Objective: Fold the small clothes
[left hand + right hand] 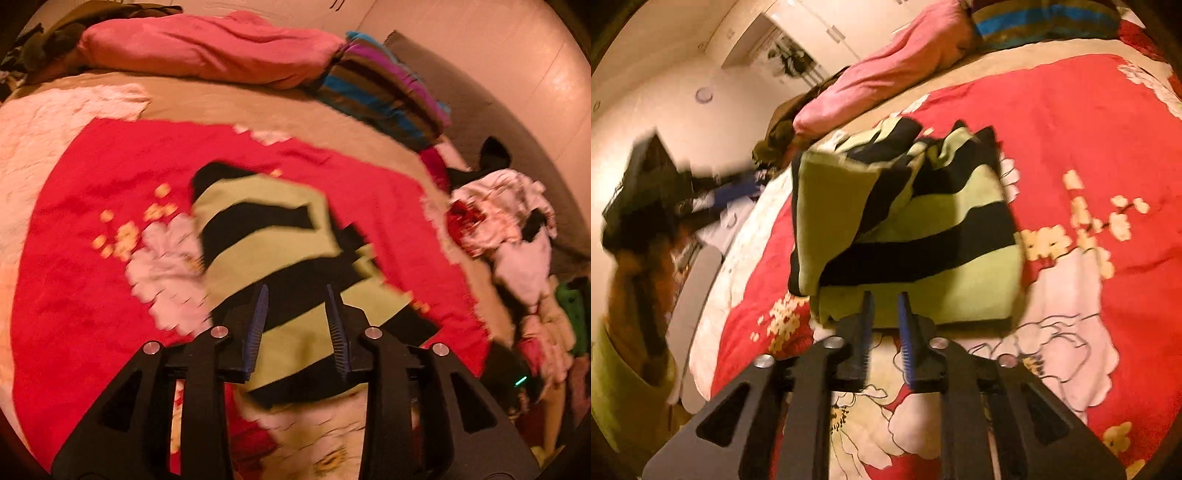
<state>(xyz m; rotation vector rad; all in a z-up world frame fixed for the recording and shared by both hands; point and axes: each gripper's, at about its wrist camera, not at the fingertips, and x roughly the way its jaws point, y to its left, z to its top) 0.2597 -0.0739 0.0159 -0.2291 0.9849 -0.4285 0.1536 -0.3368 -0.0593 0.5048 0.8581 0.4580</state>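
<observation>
Striped garment [266, 236] folded, long axis toward pink pillow [207, 44].

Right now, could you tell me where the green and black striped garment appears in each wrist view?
Left wrist view: the striped garment lies centre frame, just beyond the open left gripper.
Right wrist view: it sits centre, folded, just above the open right gripper.
Shared landmark: the pink pillow at the bed's far edge.

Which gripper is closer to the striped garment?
Likely right. The right gripper has its tips at the near edge of the striped garment; the left gripper hangs beside it, apart.
</observation>
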